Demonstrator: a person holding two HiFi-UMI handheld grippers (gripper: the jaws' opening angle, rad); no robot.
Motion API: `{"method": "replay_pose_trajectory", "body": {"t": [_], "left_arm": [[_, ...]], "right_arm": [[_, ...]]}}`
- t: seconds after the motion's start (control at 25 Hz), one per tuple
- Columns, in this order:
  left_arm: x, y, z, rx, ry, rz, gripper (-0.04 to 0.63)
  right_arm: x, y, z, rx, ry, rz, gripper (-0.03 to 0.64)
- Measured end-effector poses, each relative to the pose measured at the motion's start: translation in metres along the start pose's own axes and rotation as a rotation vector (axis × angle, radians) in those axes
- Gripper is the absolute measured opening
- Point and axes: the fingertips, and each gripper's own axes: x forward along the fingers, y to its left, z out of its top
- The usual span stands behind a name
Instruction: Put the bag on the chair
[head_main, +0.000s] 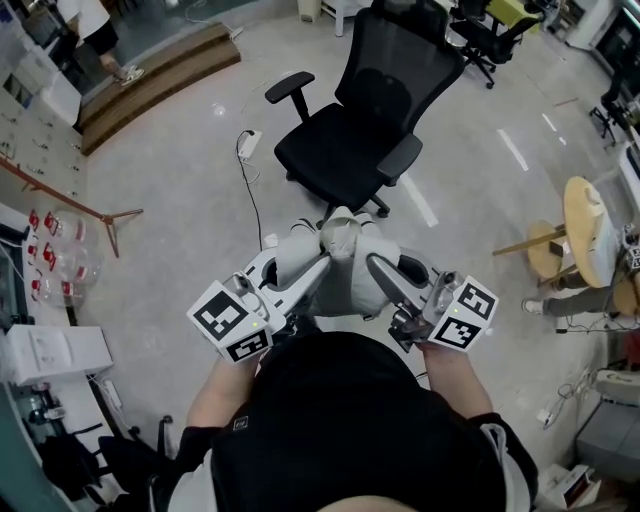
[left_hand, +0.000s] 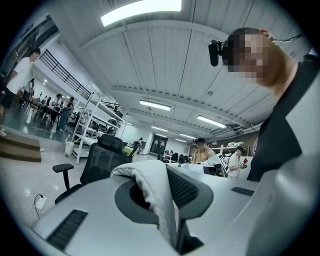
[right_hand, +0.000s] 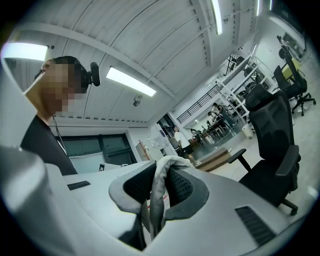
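A light grey cloth bag (head_main: 346, 288) hangs in front of me between the two grippers. My left gripper (head_main: 322, 262) is shut on a fold of its fabric (left_hand: 150, 192), and my right gripper (head_main: 373, 262) is shut on another fold (right_hand: 161, 187). Both grippers point roughly level toward the black mesh office chair (head_main: 355, 130), which stands just beyond the bag with nothing on its seat. The chair also shows in the left gripper view (left_hand: 102, 160) and in the right gripper view (right_hand: 275, 145). The bag's lower part is hidden behind the jaws and my body.
A power strip with a cable (head_main: 247, 144) lies on the floor left of the chair. A wooden step (head_main: 160, 75) runs along the back left, a round wooden table (head_main: 585, 230) stands at the right, and other office chairs (head_main: 490, 35) are at the back.
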Motion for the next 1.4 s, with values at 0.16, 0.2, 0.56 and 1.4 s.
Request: {"method": "replay_pose_trajectory", "body": {"t": [0.16,0.2,0.56,1.4], "left_arm": [[-0.011,0.044,0.017,0.022,-0.014,-0.004,0.057],[-0.015,0.054,0.020,0.026,-0.018,-0.003,0.057],[-0.058,0.132,0.047,0.027,-0.057,0.007,0.057],[-0.031,0.256,0.072,0.011,-0.069,0.133,0.057]], "right_arm": [[0.046,-0.012,0.006,-0.004,0.005,-0.001,0.067],[0.057,-0.014,0.007,-0.004,0.008,-0.002,0.067],[0.147,-0.020,0.004,0.010,0.034,-0.006,0.067],[0.237,-0.109,0.036,0.092,0.092,0.111,0.067]]}}
